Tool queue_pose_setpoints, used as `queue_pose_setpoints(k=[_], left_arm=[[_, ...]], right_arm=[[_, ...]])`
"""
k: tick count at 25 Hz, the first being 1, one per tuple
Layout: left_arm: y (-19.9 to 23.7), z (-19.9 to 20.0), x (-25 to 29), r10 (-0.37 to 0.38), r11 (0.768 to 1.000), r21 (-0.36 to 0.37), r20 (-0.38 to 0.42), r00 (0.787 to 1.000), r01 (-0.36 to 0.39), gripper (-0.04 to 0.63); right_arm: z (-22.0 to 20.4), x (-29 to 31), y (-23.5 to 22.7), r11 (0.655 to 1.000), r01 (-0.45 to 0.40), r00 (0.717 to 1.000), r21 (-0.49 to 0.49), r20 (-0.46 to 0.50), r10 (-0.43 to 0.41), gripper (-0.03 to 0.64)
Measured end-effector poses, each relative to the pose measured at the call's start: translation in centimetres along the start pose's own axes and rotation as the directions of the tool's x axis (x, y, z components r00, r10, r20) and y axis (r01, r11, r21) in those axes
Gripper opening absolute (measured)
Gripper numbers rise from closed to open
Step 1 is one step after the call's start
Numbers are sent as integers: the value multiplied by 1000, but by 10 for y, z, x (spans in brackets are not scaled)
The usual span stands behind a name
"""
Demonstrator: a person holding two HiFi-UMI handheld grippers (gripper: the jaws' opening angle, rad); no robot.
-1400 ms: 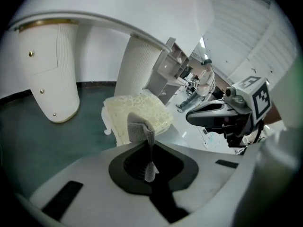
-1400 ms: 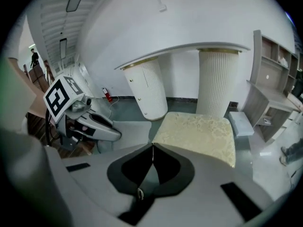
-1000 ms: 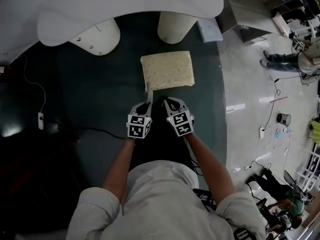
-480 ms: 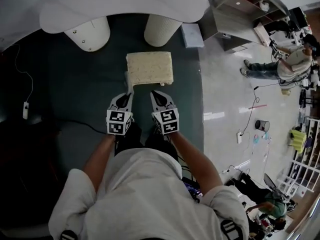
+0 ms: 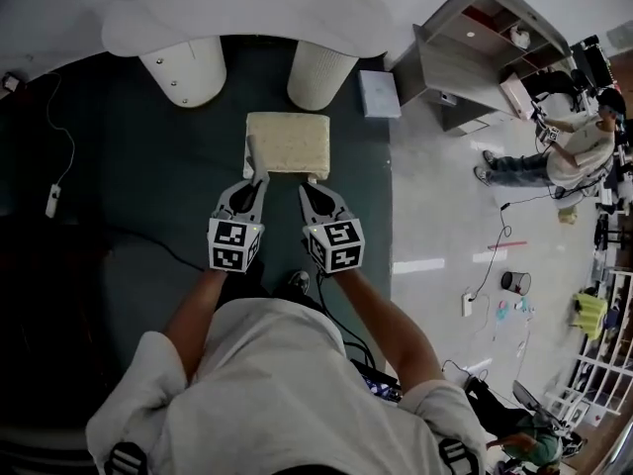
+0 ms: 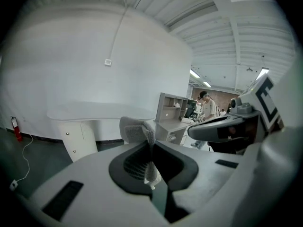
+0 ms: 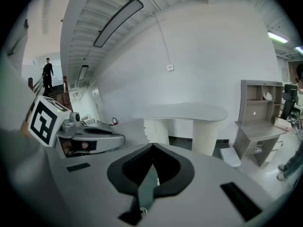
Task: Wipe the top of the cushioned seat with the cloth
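Nearer now, left gripper (image 5: 254, 180) jaws pinch cloth (image 5: 287, 144) corner.

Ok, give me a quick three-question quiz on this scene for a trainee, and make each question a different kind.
1. True or false: the left gripper is shut on a corner of the cream cloth.
2. What covers the floor below the cloth? A) a red rug, B) dark green flooring, C) wooden boards.
3. How many white table pedestals stand beyond the cloth?
Key: 1 true; 2 B; 3 two.
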State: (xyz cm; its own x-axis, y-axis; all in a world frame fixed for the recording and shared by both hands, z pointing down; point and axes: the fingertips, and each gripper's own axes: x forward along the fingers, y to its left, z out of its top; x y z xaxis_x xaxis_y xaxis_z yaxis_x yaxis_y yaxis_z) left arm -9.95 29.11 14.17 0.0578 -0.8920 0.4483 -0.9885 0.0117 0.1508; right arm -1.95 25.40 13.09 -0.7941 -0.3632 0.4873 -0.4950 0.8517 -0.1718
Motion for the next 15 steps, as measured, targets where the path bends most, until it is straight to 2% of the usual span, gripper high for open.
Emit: queue_pose_setpoints(k=[2,5,9,12,15], left_arm=[[-24,3,-14,13,1000,4,28,1000,-13,26],[-59,11,-32,14,1000,1,68,998,-14,26],[-107,23,-53,20,1000,3,135,991,-20,26],[-120,37,-65,21,1000,-7,194,981,-20,26],[-147,51,-68,-20,996,87,196,980,3,26]], right_arm=[[0,-24,-6,999,13,1000,-36,29,-12,11],[11,-69,-13,991,54,992,-119,124,-39,11],[16,-126,-20,987,100,969,-123,237,-69,9],[10,-140,-19,977,157,962,-142,244,-119,9],[8,-157,-28,972,188,964,-142,218,-154,9]])
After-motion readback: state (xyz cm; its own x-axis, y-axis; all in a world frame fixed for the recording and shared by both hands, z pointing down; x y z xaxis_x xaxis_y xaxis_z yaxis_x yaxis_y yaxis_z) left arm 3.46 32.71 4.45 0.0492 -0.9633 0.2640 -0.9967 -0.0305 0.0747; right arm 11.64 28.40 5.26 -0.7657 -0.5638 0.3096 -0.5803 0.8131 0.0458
